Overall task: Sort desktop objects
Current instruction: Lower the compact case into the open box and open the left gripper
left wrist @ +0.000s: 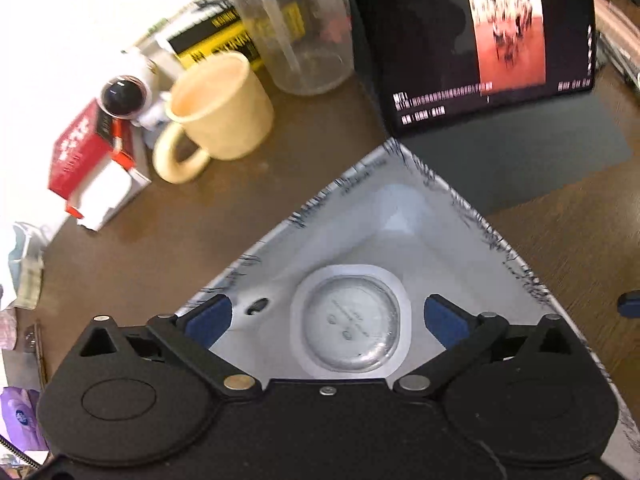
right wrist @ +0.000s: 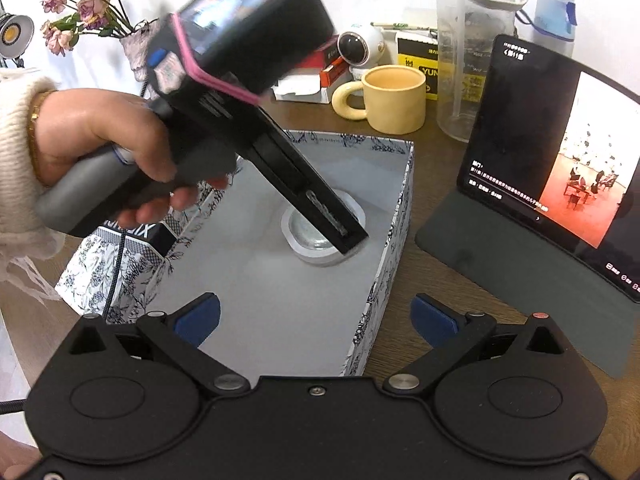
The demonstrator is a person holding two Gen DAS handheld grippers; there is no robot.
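A round clear sealed cup [left wrist: 350,326] with a white rim lies on the grey floor of an open box [left wrist: 360,232] with floral-printed walls. My left gripper [left wrist: 327,320] hovers right over it, open, its blue pads [left wrist: 208,320] standing wide on either side without touching the cup. In the right wrist view a hand holds the left gripper [right wrist: 352,240] tilted down into the box [right wrist: 260,300], its tip covering part of the cup [right wrist: 312,250]. My right gripper [right wrist: 316,320] is open and empty above the box's near end.
A cream mug [right wrist: 394,98], a tall clear bottle [right wrist: 472,60], an astronaut figurine [right wrist: 358,48] and a red carton [left wrist: 88,152] stand behind the box. A lit tablet [right wrist: 560,160] on a grey folding stand is at the right. Dried roses [right wrist: 80,8] are at the back left.
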